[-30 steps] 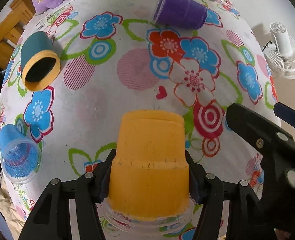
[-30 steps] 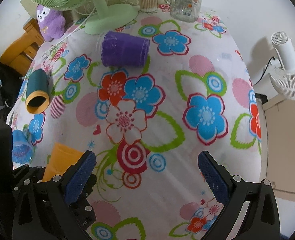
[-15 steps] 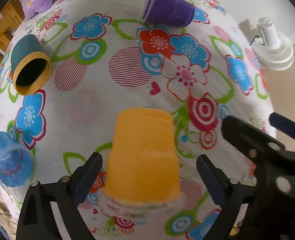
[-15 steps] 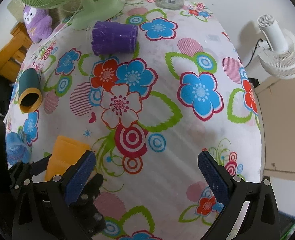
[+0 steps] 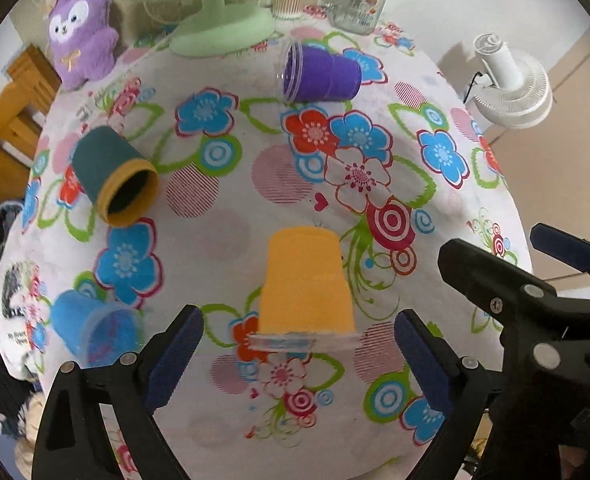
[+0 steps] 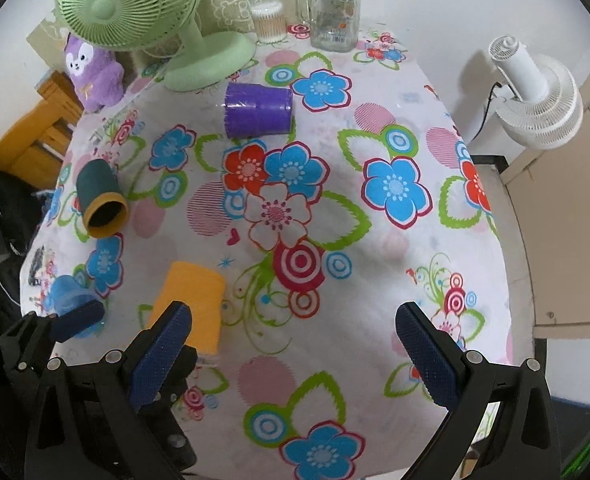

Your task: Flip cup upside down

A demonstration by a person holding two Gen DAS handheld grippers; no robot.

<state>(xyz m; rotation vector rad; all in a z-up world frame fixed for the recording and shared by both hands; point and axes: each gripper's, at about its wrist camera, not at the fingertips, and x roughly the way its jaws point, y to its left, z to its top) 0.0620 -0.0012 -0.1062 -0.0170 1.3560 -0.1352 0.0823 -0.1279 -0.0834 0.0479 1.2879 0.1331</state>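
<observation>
An orange cup [image 5: 306,286] stands upside down on the floral tablecloth, its clear rim on the cloth. It also shows in the right wrist view [image 6: 191,308]. My left gripper [image 5: 299,360] is open and empty, drawn back just in front of the cup, not touching it. My right gripper [image 6: 291,352] is open and empty over the cloth to the right of the cup. A purple cup [image 5: 321,74], a dark green cup with a yellow rim [image 5: 113,174] and a blue cup [image 5: 91,330] lie on their sides.
A green desk fan [image 6: 155,20], a purple plush toy [image 6: 95,76], a glass mug jar [image 6: 335,12] and a cotton swab box [image 6: 269,22] stand along the far edge. A white fan [image 6: 535,96] stands off the table's right side.
My left gripper opened, let go of the orange cup and pulled back and up. The cup stays upside down on the cloth. The right gripper also rose, staying open.
</observation>
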